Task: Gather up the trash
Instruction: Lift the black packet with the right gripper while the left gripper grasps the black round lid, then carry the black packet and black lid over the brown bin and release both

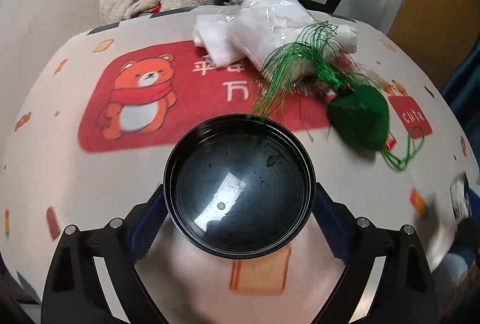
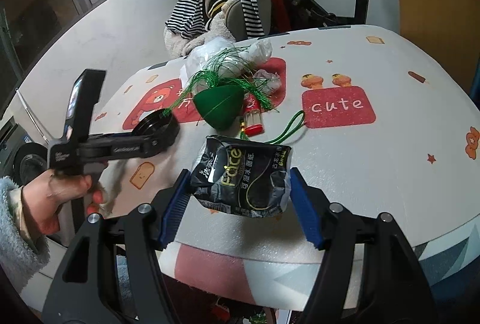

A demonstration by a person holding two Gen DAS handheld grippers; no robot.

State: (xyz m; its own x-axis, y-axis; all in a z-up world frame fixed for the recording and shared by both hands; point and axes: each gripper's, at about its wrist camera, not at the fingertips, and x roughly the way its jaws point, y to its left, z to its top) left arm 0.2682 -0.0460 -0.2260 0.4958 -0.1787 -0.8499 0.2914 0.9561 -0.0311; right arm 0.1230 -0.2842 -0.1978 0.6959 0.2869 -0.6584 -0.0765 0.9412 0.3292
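Two grippers, two pieces of trash on the printed table.

Left wrist: we see our left gripper clamped around a round black lid, beside the green tasselled pouch. Right wrist: our right gripper pinches a crumpled black tissue pack at the table edge.
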